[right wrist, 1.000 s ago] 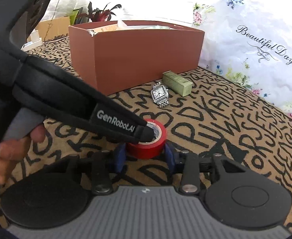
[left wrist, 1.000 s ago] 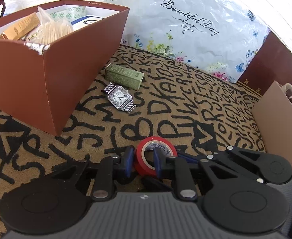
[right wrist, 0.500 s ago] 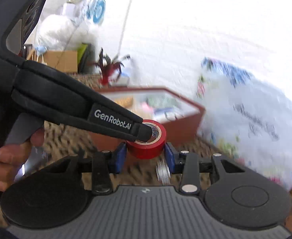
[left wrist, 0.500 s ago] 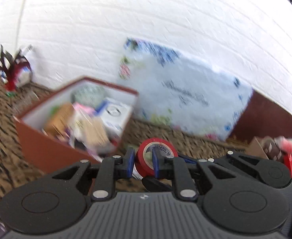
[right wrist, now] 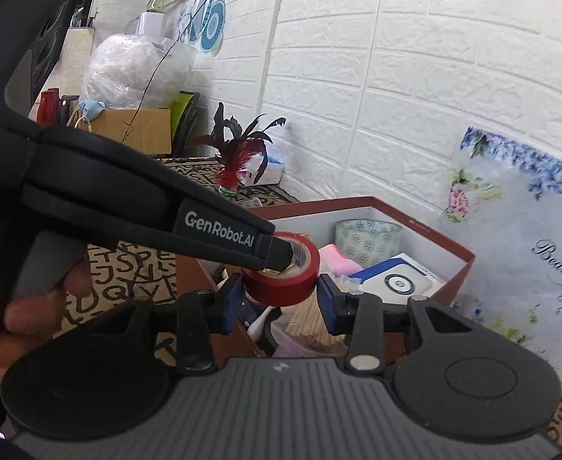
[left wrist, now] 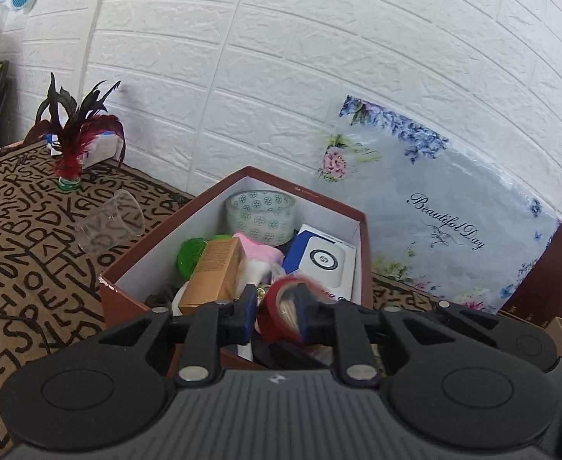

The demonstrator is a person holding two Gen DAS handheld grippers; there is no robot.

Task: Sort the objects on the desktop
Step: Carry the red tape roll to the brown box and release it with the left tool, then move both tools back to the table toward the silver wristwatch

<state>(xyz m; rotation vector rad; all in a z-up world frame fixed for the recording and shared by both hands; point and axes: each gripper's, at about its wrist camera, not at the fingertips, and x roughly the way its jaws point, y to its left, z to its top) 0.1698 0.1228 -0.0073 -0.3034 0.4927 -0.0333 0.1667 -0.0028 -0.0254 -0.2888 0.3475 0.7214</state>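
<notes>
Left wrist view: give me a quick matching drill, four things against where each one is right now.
Things:
1. red tape roll
2. clear cup
3. patterned tape roll
4. feather shuttlecock

Places:
A. standing on the lettered cloth near the wall
B. inside the brown box, at its far corner
C. tipped over on the cloth beside the box
D. held in the left gripper above the open box

Pairs: 1-D, 2-C, 3-B, 4-A

black hand-held gripper (right wrist: 279,295), blue pads (right wrist: 233,301), silver screws
</notes>
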